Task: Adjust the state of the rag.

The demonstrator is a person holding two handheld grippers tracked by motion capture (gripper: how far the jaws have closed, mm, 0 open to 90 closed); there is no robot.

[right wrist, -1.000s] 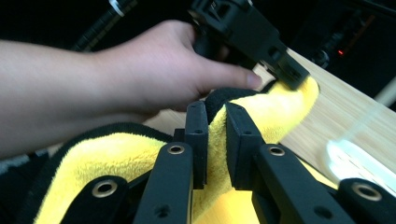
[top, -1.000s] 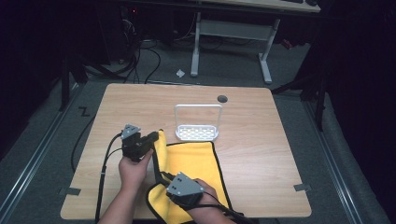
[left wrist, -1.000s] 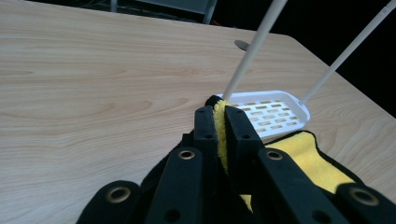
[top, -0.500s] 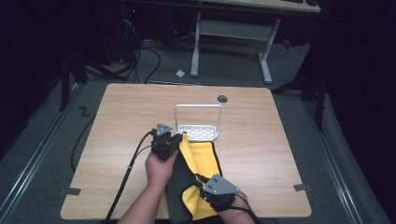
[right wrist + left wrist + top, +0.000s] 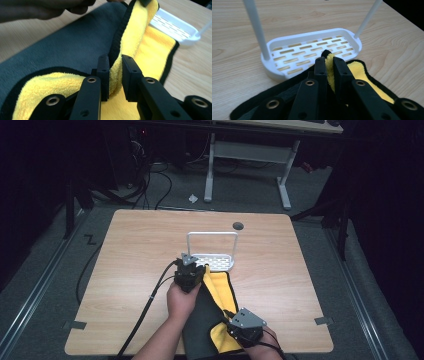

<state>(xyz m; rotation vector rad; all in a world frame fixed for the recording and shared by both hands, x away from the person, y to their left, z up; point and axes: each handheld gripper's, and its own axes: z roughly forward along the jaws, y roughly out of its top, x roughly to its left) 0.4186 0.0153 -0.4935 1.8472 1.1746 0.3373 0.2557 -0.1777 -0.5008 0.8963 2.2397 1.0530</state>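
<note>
Together, our two hands work a two-sided towel (image 5: 207,307), dark grey on one face and yellow on the other with a black hem, which lies on the near half of a light wooden table (image 5: 130,265). From the high view, our left gripper (image 5: 189,272) holds the far corner of the cloth just beside a white slotted rack (image 5: 216,262) with a tall hoop handle. Looking along the left gripper (image 5: 329,63), we see its black jaws nearly together, pinching a fold of yellow pile and black hem, with the rack (image 5: 287,42) directly ahead and the cloth's corner touching its near rim; these jaws have just been easing apart a little, yet the fabric sits clamped between them. Our right gripper (image 5: 245,327) is at the near edge of the table. Seen along its length, the right gripper (image 5: 115,75) squeezes a raised yellow ridge of the towel (image 5: 75,47) between close-set jaws, which have likewise just been loosening slightly around the cloth.
</note>
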